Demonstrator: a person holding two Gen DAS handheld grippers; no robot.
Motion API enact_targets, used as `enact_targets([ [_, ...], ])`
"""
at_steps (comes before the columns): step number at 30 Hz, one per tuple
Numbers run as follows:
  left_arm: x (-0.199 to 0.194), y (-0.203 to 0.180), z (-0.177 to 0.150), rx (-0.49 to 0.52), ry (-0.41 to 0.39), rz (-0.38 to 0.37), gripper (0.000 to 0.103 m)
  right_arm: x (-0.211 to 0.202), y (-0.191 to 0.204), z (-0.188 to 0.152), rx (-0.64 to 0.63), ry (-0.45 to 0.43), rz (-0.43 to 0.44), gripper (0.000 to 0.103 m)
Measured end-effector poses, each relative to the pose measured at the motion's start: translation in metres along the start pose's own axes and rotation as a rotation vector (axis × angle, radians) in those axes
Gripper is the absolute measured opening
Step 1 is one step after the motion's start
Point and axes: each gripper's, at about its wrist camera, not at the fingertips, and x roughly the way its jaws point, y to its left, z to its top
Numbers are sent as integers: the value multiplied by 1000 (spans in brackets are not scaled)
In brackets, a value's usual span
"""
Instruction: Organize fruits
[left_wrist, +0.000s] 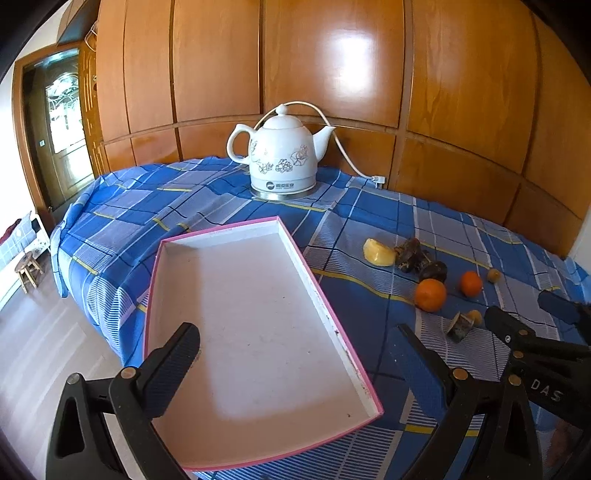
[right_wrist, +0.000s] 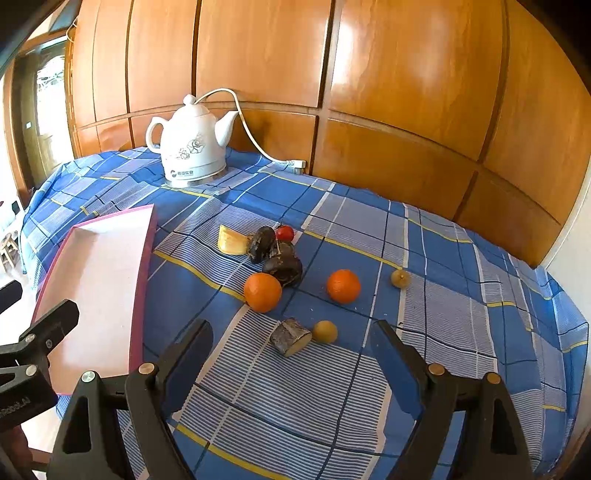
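A shallow white tray with a pink rim (left_wrist: 236, 229) (right_wrist: 146, 236) lies empty on the blue plaid cloth. My left gripper (left_wrist: 295, 354) is open above its near end. To the tray's right lie the fruits: two oranges (right_wrist: 262, 291) (right_wrist: 343, 286), a yellow wedge (right_wrist: 231, 240), dark lumpy pieces (right_wrist: 282, 267), a small red tomato (right_wrist: 284, 233), a cut stub (right_wrist: 290, 336) and two small yellow fruits (right_wrist: 325, 331) (right_wrist: 400, 278). My right gripper (right_wrist: 291, 350) is open, just short of the stub. The oranges also show in the left wrist view (left_wrist: 430, 294).
A white ceramic electric kettle (left_wrist: 282, 158) (right_wrist: 192, 144) with its cord (right_wrist: 255, 144) stands at the back, against a wooden panelled wall. The table edge drops off left of the tray. A small stool (left_wrist: 27, 269) stands on the floor.
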Motion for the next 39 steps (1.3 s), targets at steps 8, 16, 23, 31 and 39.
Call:
enact_targets([
  [8, 2, 4, 2, -24, 16, -6, 103, 1, -1, -3, -8, -4, 5, 88],
  [16, 2, 0, 2, -14, 24, -16, 103, 0, -3, -2, -4, -5, 12, 88],
  [23, 0, -1, 2, -13, 22, -19, 103, -3, -1, -2, -16, -16, 14, 88],
  [31, -1, -2, 2, -9, 27, -19, 103, -6, -1, 0, -25, -29, 12, 88],
  [39, -1, -4, 2, -2, 31, -23, 103, -7, -1, 0, -33, -33, 12, 88],
])
